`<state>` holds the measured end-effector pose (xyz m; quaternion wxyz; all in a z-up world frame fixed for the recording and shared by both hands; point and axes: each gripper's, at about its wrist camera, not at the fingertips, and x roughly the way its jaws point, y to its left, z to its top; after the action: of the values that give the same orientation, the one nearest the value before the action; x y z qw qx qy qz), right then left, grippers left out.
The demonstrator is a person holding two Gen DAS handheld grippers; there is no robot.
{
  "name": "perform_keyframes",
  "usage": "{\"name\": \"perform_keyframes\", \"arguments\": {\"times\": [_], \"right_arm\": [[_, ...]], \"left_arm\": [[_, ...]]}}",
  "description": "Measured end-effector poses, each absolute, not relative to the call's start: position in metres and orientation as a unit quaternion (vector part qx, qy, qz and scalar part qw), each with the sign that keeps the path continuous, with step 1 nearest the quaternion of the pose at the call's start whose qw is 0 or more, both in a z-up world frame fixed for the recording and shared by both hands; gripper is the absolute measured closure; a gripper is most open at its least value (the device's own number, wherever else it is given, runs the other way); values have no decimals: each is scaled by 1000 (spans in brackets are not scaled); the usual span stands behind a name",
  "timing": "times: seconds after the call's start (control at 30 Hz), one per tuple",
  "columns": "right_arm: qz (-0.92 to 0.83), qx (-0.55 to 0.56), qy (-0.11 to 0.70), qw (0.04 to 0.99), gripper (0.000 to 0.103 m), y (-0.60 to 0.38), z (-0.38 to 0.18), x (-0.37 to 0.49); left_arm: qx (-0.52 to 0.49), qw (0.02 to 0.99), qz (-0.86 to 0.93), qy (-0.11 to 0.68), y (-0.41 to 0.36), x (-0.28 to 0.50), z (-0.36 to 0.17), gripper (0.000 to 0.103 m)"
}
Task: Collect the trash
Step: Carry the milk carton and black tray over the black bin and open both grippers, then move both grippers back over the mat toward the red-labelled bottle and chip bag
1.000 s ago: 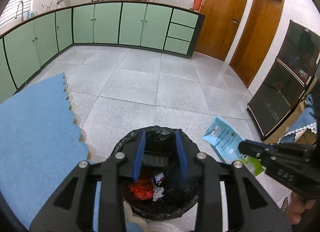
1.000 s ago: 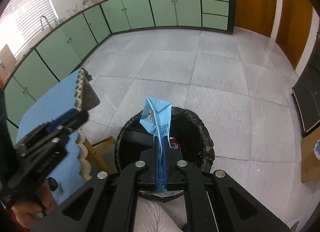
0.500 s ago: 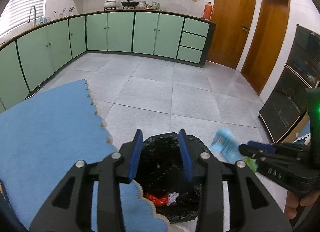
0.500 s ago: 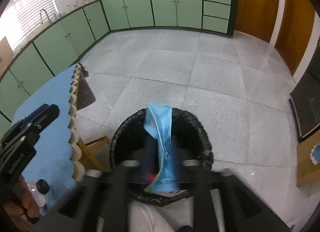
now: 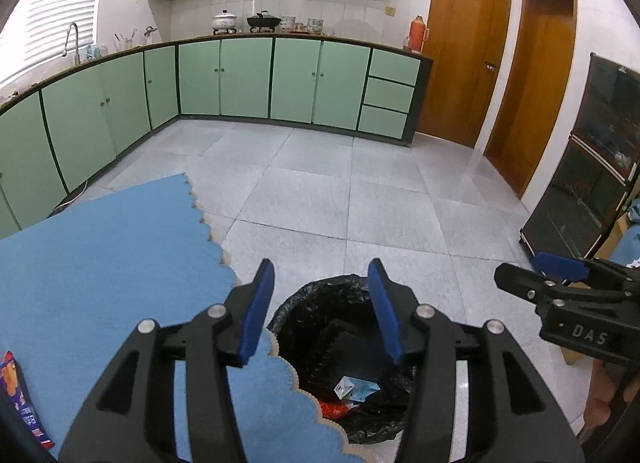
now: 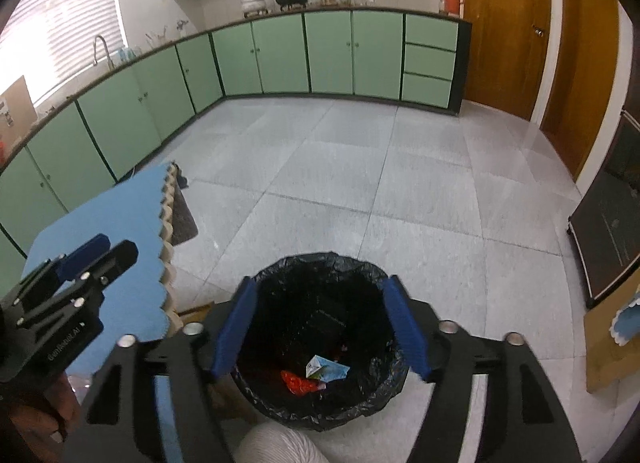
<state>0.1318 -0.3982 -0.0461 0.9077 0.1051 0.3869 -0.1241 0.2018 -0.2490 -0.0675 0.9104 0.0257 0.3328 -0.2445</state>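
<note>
A black-lined trash bin (image 6: 320, 271) (image 5: 320, 295) stands on the floor by the table. Inside it lie the light blue packet (image 6: 326, 368) (image 5: 356, 387) and a red wrapper (image 6: 298, 383) (image 5: 334, 409). My right gripper (image 6: 324, 327) hangs above the bin, its jaws opening wide with nothing between them. My left gripper (image 5: 322, 309) hovers over the table edge and bin, jaws also opening and empty. Each gripper shows in the other's view: the right gripper (image 5: 560, 283) at the right edge, the left gripper (image 6: 80, 267) at the left. A red and blue wrapper (image 5: 20, 395) lies on the table's left.
A blue scalloped cloth (image 5: 100, 263) covers the table at left. Green cabinets (image 5: 248, 83) line the far wall, wooden doors (image 5: 464, 63) stand at the back right, and a dark glass cabinet (image 5: 592, 191) sits at right. A grey tiled floor (image 6: 360, 183) spreads beyond the bin.
The right gripper opened and the light blue packet dropped into the bin. Both grippers rose and tilted up. The left jaws widened.
</note>
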Motion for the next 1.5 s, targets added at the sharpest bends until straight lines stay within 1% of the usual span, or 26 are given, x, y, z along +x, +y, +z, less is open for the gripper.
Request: {"name": "perform_keyframes", "arguments": {"times": [0.07, 0.17, 0.23, 0.37, 0.87, 1.1, 1.2, 1.27, 1.4, 1.47, 1.5], "right_arm": [[-126, 103, 379, 911, 20, -394, -38, 128], [-128, 96, 373, 914, 11, -387, -31, 125], [-129, 91, 369, 916, 9, -382, -27, 123], [-118, 86, 370, 917, 8, -368, -24, 122], [-64, 64, 356, 930, 8, -280, -15, 122], [-39, 63, 381, 921, 8, -241, -27, 124], [-30, 70, 408, 910, 9, -222, -43, 125], [-26, 75, 421, 904, 17, -213, -51, 125], [-13, 94, 451, 887, 28, -199, -72, 124], [-9, 93, 464, 881, 37, -192, -79, 125], [-5, 92, 473, 876, 38, -188, -83, 126]], "left_arm": [[20, 913, -243, 328, -243, 199, -62, 53], [13, 918, -235, 319, -230, 194, -53, 48], [11, 920, -231, 316, -224, 189, -50, 47], [7, 924, -217, 314, -202, 182, -46, 46], [8, 945, -137, 297, -97, 152, -33, 46], [-4, 946, -102, 307, -44, 137, -44, 46], [-2, 946, -85, 312, -27, 130, -52, 46], [-5, 945, -79, 317, -19, 127, -58, 46], [-6, 940, -75, 332, -4, 117, -74, 46], [-4, 938, -76, 338, 1, 110, -82, 46], [-5, 937, -77, 341, 2, 108, -84, 46]]}}
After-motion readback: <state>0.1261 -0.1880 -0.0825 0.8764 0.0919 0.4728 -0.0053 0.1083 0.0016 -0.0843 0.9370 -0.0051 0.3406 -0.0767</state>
